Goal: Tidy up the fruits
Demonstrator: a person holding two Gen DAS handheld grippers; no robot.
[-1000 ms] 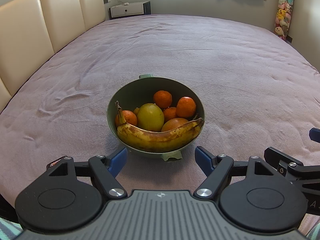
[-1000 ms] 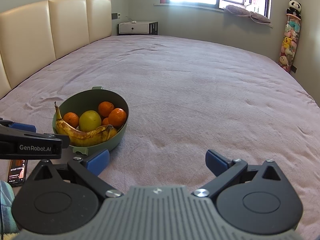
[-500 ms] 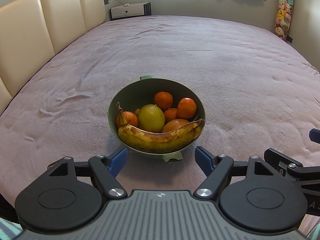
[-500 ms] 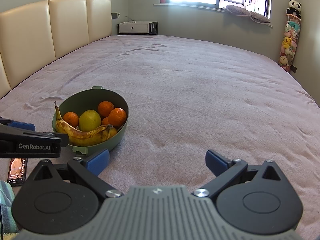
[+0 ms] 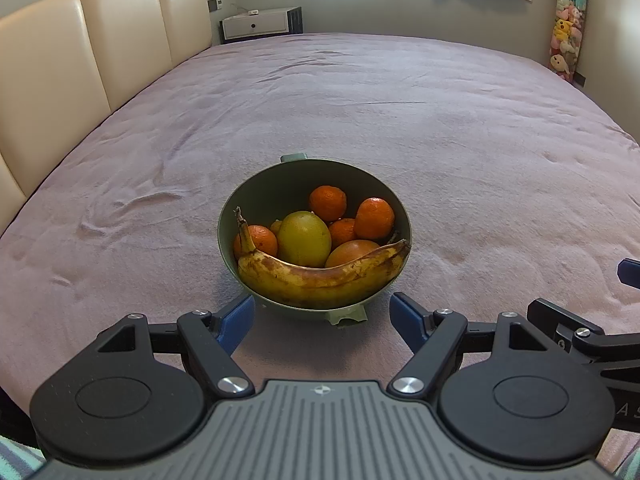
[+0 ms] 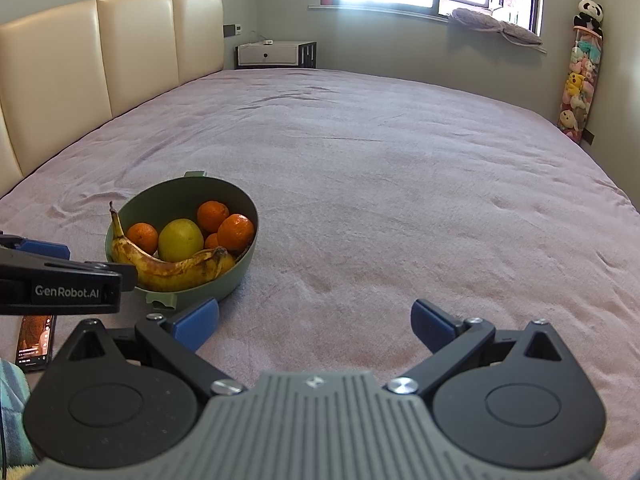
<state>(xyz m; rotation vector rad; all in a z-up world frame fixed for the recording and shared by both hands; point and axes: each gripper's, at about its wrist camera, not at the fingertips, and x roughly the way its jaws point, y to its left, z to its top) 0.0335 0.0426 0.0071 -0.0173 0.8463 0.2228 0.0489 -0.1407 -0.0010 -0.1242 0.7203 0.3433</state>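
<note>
A green bowl (image 5: 256, 196) (image 6: 236, 276) sits on the pink bedspread (image 5: 400, 112), holding a spotted banana (image 5: 320, 280) (image 6: 172, 270), a yellow-green lemon (image 5: 304, 238) (image 6: 180, 239) and several tangerines (image 5: 374, 218) (image 6: 236, 232). My left gripper (image 5: 322, 318) is open just short of the bowl's near side, nothing between its blue pads. My right gripper (image 6: 316, 322) is open over bare bedspread, to the right of the bowl. The left gripper's side shows in the right wrist view, at the left edge.
A cream padded headboard (image 5: 80, 52) runs along the left. A white nightstand (image 6: 268, 54) stands at the far corner, under a window sill. Plush toys (image 6: 578, 84) hang at the far right. A phone (image 6: 35, 338) lies on the bed at lower left.
The left gripper has drawn back and tilted up slightly, so the bowl sits a little lower in its view. The right gripper has hardly moved.
</note>
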